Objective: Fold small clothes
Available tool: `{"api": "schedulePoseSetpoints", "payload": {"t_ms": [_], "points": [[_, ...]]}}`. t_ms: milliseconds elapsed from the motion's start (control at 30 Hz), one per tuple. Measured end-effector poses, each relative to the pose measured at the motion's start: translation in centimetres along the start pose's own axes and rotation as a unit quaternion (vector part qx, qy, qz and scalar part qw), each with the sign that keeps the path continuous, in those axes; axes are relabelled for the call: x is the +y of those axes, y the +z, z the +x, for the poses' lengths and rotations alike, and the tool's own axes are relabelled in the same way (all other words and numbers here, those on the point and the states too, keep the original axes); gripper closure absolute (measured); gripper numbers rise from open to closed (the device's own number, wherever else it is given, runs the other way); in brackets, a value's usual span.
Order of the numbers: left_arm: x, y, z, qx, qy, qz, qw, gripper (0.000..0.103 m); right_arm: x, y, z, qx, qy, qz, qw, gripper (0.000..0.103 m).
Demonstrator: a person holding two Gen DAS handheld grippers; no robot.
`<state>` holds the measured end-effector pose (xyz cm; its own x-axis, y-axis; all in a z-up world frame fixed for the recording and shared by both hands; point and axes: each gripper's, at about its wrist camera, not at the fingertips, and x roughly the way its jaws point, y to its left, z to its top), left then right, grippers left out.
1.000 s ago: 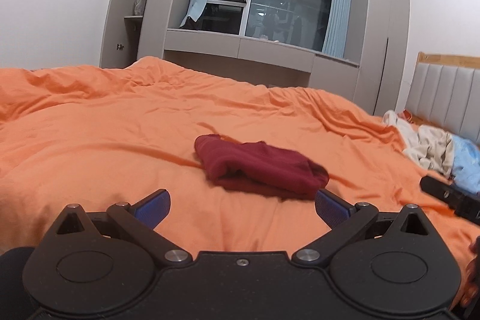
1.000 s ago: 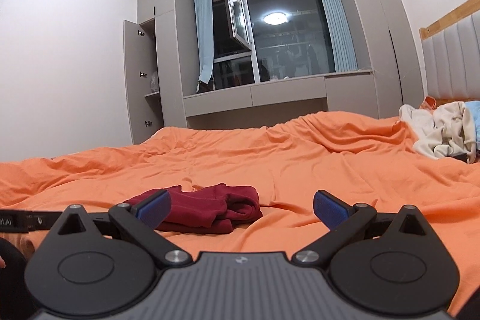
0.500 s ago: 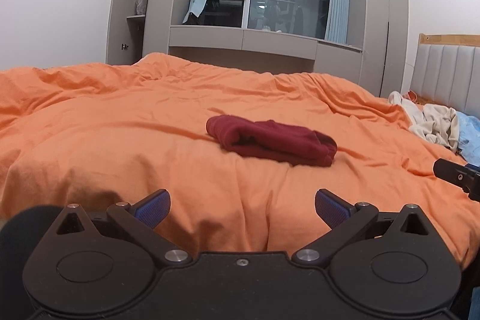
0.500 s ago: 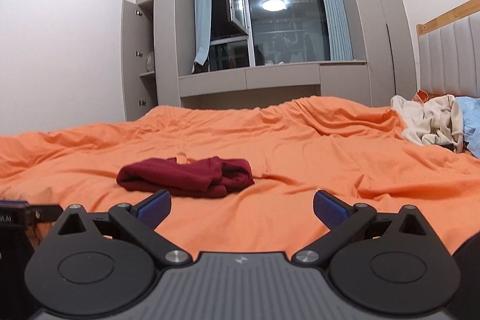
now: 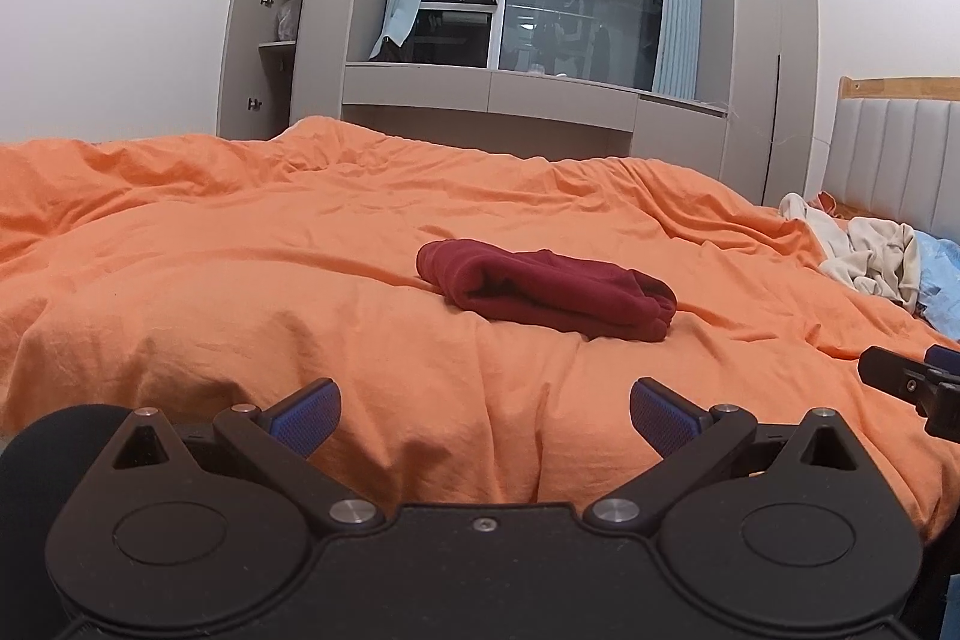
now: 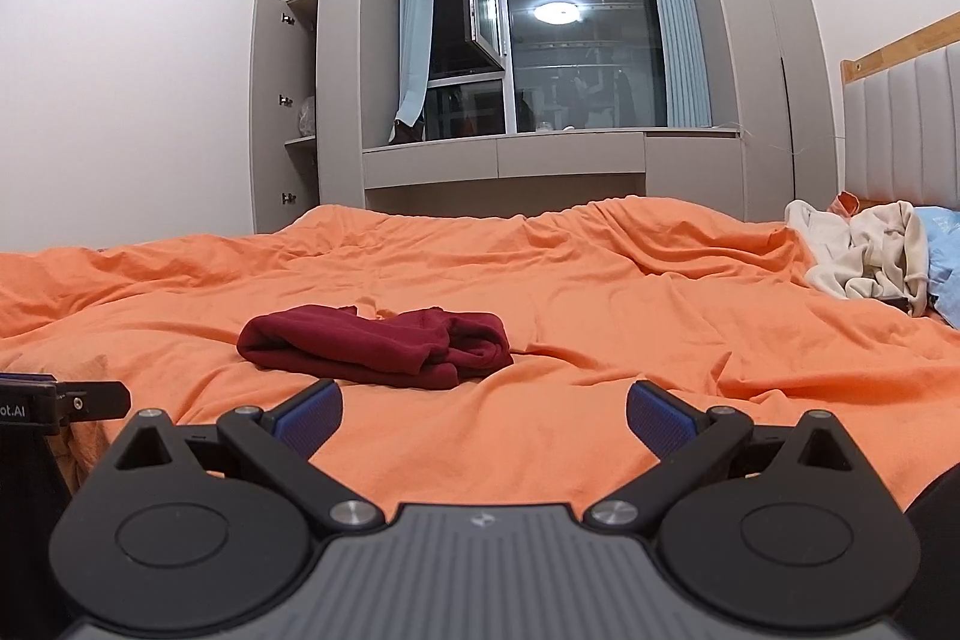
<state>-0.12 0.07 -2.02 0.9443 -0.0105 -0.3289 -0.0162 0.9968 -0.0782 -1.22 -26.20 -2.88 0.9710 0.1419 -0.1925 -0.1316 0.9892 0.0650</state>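
The cupboard [image 5: 270,22] door is standing open, with a pale thing on its shelf. The red cloth [image 5: 543,293] is lying folded on the orange bed [image 5: 240,280], well ahead of both claws. The left claw [image 5: 485,415] and right claw [image 6: 483,415] are gaping wide, holding nothing. Both claws are farther back from the cloth than a second ago. Pale clothes [image 6: 864,259] are lying far right.

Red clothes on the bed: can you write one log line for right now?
left tongs: open, empty | right tongs: open, empty | red clothes: folded bundle on orange duvet, untouched | pale clothes pile: near headboard
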Motion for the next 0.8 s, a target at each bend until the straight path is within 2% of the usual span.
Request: {"api": "schedulePoseSetpoints", "payload": {"t_ms": [800], "points": [[-0.42,-0.06,0.08,0.002,0.002,0.009,1.0000,0.001,0.04,-0.03,0.01,0.000,0.000,-0.001,1.000,0.000]]}}
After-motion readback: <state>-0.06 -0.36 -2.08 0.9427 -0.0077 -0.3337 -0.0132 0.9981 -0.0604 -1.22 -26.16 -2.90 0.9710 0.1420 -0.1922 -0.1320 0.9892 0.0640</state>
